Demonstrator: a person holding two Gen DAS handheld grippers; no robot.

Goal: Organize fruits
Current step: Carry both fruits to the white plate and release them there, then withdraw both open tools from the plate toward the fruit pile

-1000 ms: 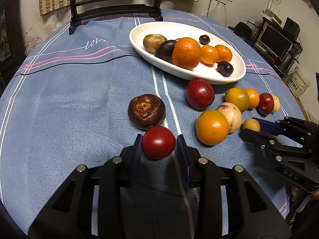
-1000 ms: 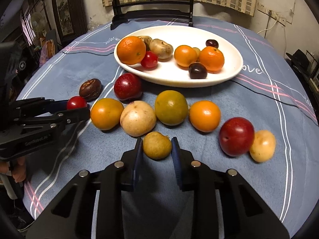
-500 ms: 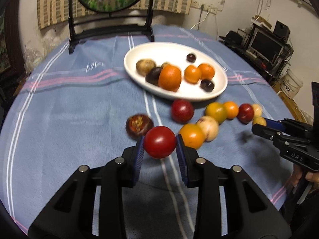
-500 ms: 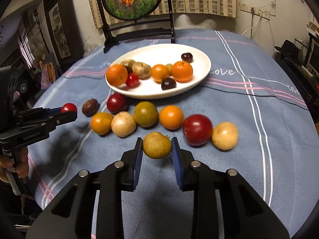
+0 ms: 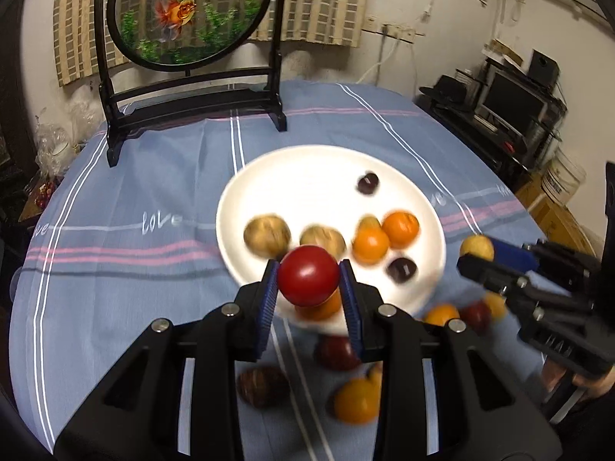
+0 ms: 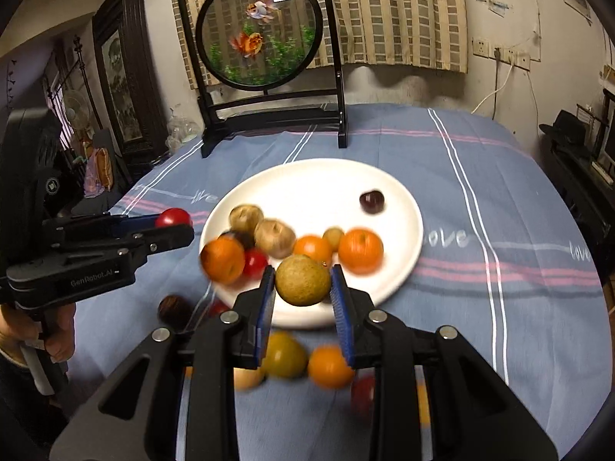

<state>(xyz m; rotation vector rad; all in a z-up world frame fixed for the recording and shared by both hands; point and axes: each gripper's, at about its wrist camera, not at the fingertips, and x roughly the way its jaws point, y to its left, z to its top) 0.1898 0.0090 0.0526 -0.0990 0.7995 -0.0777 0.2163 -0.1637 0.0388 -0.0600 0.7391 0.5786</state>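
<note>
Left gripper [image 5: 308, 294]: closed on the red fruit [image 5: 308, 275], blue pads pressed to both its sides. A second ago this fruit sat on the blue striped tablecloth [image 5: 127, 292] between the jaws, beside a dark brown fruit [image 5: 262, 387]; it is now lifted clear and carried over the near rim of the white plate [image 5: 334, 169].

Right gripper [image 6: 303, 299]: closed on the yellow-brown fruit [image 6: 303, 279], likewise raised off the cloth since a second ago and now hanging above the plate's near edge.

Plate contents: two tan fruits, several oranges, two dark plums and a small red fruit, grouped toward the near half; the far half is bare.

Cloth, near side of the plate: oranges, a greenish fruit, dark red fruits and pale ones, blurred and partly hidden by the grippers.

Table's far edge: round goldfish screen [image 6: 259, 30] on a black stand.

Meaning for the task: both pick-ups appear done and the carry is nearly over; what remains for these two is probably release onto the plate. The bare far half looks the safer spot, since round fruit could roll into the near cluster. Many fruits remain on the cloth.
</note>
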